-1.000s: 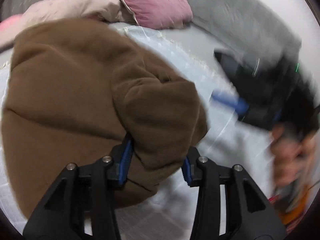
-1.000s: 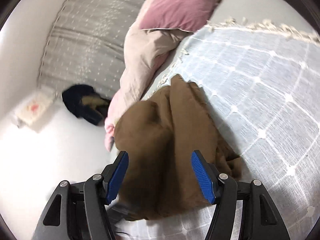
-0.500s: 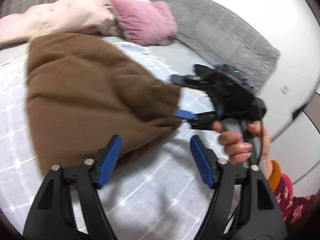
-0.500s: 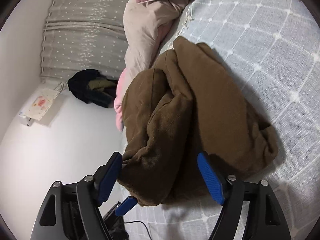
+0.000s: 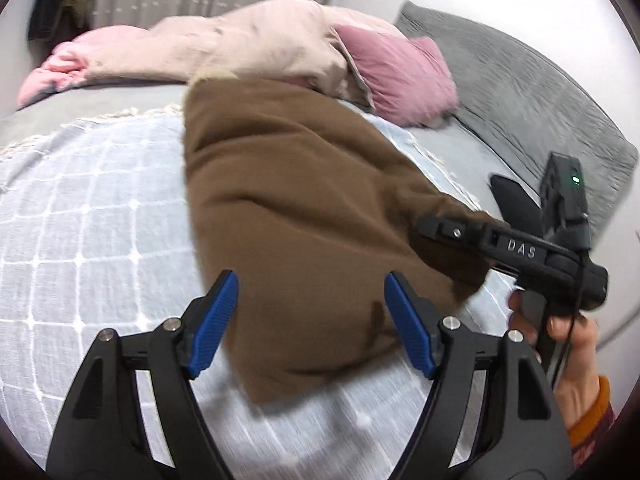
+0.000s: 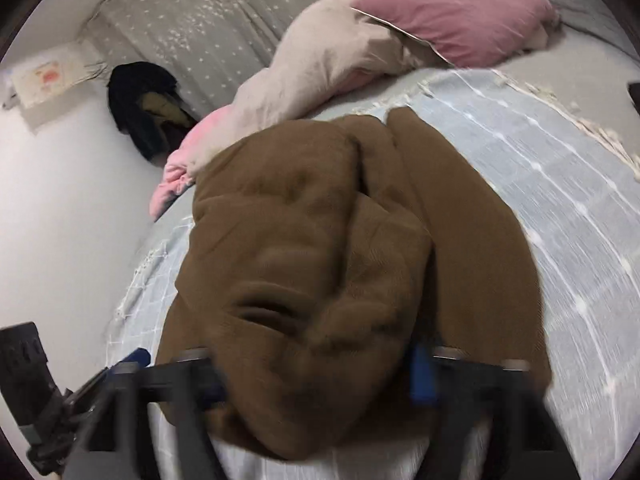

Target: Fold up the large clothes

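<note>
Left tongs [image 5: 310, 322] stand open over the brown garment [image 5: 304, 208], pads clear of the cloth. I hold the right tongs [image 6: 316, 376] at the garment's near corner; its folds bulge between the blurred fingers, but I cannot tell whether they are clamped. Garment lies bunched on the pale checked bedspread [image 5: 80, 216], its far end beside the pink duvet [image 5: 248, 44] and pillow [image 5: 400, 76]

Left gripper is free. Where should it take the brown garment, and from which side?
Take the near bottom corner of the brown garment, coming in low from the front edge. The left gripper is open and already straddles that edge, which lies flat on the checked blanket.
</note>
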The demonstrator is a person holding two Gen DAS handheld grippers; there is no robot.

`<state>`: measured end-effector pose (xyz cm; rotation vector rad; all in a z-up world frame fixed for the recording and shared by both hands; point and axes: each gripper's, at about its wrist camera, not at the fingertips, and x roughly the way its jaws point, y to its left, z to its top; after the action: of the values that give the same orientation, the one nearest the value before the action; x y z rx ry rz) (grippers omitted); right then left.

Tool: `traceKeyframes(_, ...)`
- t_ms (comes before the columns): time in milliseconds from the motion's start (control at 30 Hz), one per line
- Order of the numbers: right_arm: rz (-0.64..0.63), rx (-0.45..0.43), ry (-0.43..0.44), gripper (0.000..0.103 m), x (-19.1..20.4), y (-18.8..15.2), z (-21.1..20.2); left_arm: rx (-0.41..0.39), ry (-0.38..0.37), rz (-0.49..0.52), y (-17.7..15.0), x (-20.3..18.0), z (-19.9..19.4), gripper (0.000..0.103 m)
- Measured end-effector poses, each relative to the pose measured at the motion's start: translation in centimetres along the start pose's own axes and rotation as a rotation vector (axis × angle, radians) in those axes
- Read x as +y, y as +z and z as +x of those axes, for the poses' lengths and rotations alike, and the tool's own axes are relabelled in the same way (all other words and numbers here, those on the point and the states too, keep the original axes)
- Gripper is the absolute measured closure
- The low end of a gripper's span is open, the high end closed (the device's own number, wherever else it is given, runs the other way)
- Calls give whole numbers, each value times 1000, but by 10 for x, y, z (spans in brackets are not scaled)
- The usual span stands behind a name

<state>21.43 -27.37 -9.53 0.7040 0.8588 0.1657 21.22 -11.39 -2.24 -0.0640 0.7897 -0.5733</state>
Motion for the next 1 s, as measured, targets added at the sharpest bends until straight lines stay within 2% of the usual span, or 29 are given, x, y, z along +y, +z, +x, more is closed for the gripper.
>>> traceKeyframes(67,-99,-45,-39,68,18,9,-5,-57,58,-12,11,1,3,27)
traceKeyframes(100,-143,-73,-36,69,28,12,-11,-70,70,-16,14,3,4,27)
traceKeyframes(200,-157,-163,58,75,40,30,-46,-112,72,-36,33,1,12,27)
traceKeyframes(233,-142,-191,104,75,38,37,-61,-126,56,-34,38,-2,13,27)
traceKeyframes(300,-137,-249,135,75,28,47,-87,-140,34,-5,45,-12,19,27)
traceKeyframes(367,-107,-256,170,75,9,50,-97,-131,18,47,45,-25,32,27)
traceKeyframes(400,-64,-230,179,74,-14,51,-94,-117,14,65,41,-30,39,27)
traceKeyframes(467,20,-155,151,69,-50,50,-76,-57,15,87,26,-38,66,27)
traceKeyframes(500,92,-89,110,68,-82,40,-56,-48,19,107,17,-40,73,27)
traceKeyframes(567,180,9,59,57,-126,19,-25,-93,47,208,0,-56,77,27)
traceKeyframes(633,249,42,79,46,-150,6,-15,-119,114,321,-11,-75,76,27)
traceKeyframes(667,265,45,94,44,-154,6,-19,-118,125,346,-13,-80,75,27)
traceKeyframes(767,247,16,79,34,-144,16,-43,-89,76,344,-13,-81,68,27)
traceKeyframes(833,228,-32,38,32,-135,28,-63,-71,53,313,-10,-76,68,26)
traceKeyframes(900,201,-80,34,32,-125,44,-76,-68,41,289,-10,-71,66,26)
traceKeyframes(1000,152,-62,58,32,-111,82,-64,-74,40,278,-11,-74,66,26)
